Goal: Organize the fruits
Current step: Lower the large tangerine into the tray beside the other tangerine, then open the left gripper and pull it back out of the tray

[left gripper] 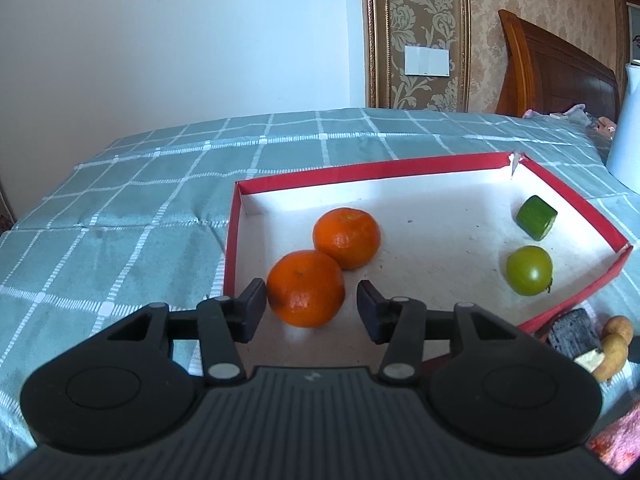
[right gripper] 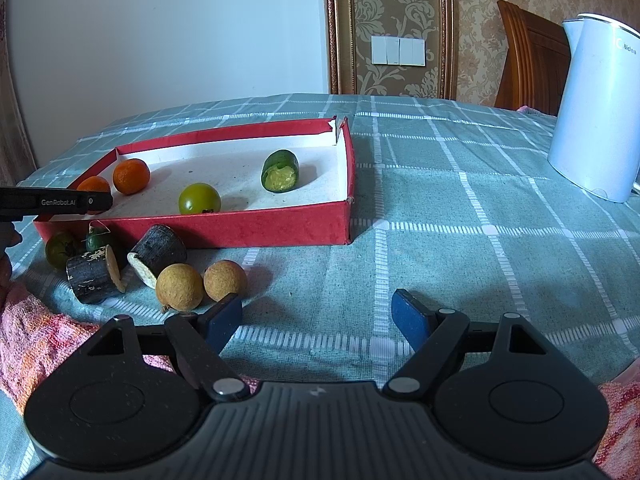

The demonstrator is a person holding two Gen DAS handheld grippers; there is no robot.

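Two grippers: both spread apart, neither clasping anything.
Left gripper point(left gripper: 311, 304): low centre of the left wrist view, fingers parted either side of the near orange point(left gripper: 306, 288); the left pad looks to be touching or just beside the fruit's skin, the right pad stands apart from it.
Right gripper point(right gripper: 318, 322): lower centre of the right wrist view, blue pads wide apart over bare tablecloth point(right gripper: 460, 240), nothing between them.
Red box point(right gripper: 240, 228): shallow, white inside, resting on the green checked cloth, left of centre in the right wrist view.
Fruit in the box: near orange and a second orange point(left gripper: 346, 237) touching each other at the box's left end; a green round fruit point(left gripper: 529, 270) and a cut green piece point(left gripper: 536, 217) at the right end in the left wrist view, well apart from the oranges.
Fruit outside the box: in the right wrist view's lower left, just in front of the box wall, two tan round fruits point(right gripper: 179, 287) side by side, two dark cut stubs point(right gripper: 94, 277) with pale faces, and two small green fruits point(right gripper: 60, 248) further left.
Kettle point(right gripper: 596, 108): white, upright, upper right of the right wrist view, well apart from the box.
Pink towel point(right gripper: 44, 344): lower left edge of the right wrist view.
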